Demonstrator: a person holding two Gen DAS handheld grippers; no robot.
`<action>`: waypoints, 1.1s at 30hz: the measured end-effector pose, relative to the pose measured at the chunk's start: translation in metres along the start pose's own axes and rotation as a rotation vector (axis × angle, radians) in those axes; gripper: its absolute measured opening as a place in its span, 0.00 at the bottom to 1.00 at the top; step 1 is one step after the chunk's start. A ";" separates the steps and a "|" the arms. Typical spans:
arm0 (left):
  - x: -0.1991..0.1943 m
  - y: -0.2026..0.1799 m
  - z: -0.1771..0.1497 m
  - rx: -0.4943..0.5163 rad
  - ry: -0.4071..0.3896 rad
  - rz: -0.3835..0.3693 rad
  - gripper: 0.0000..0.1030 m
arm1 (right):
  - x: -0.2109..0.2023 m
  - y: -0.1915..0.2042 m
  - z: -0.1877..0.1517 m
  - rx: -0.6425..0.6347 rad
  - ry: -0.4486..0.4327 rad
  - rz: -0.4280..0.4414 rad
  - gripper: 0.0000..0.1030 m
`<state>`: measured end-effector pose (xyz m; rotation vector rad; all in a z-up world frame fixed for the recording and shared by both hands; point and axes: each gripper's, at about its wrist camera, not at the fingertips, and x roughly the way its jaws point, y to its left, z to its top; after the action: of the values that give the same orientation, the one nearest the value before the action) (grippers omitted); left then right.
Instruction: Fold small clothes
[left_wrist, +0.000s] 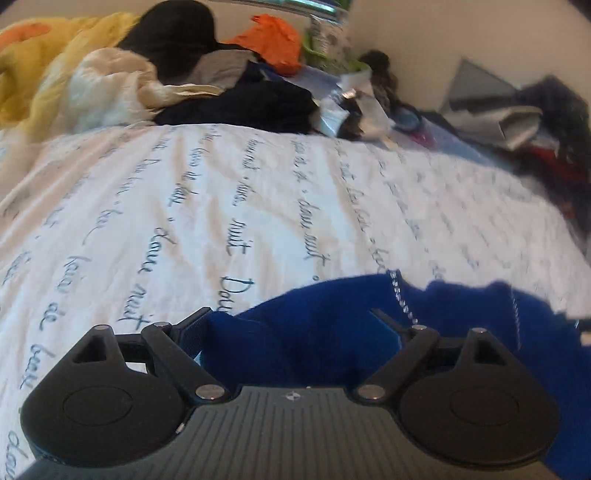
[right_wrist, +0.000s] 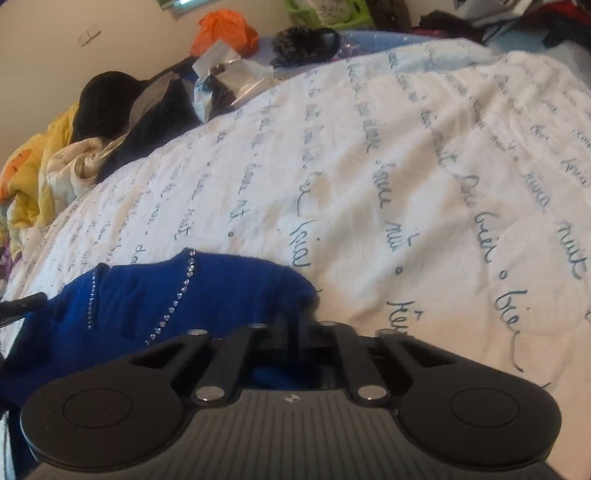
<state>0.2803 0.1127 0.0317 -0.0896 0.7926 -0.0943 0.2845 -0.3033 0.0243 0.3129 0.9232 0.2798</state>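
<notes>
A small royal-blue garment with lines of rhinestones lies bunched on the white script-printed bedcover. My left gripper has its jaws spread wide, with the blue fabric lying between and over the fingers. In the right wrist view the same blue garment lies at the lower left. My right gripper has its jaws close together, pinched on the right edge of the blue garment. The left gripper's fingertip shows at the far left edge.
A pile of clothes lies along the bed's far side: yellow blanket, cream cloth, black garments, orange item. More dark clothes lie at the right. A green basket stands by the wall.
</notes>
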 end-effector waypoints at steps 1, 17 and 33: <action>0.010 -0.008 -0.002 0.066 0.034 0.025 0.58 | -0.002 0.001 0.000 -0.015 -0.014 -0.009 0.04; 0.000 -0.028 0.007 0.265 -0.085 0.127 0.78 | -0.047 -0.006 0.011 0.057 -0.258 0.039 0.46; -0.057 -0.082 -0.035 0.586 -0.258 0.262 0.63 | -0.025 0.107 -0.052 -0.378 -0.139 -0.016 0.57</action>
<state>0.2115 0.0369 0.0573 0.5462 0.4887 -0.0618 0.2167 -0.2068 0.0540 -0.0241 0.7179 0.4059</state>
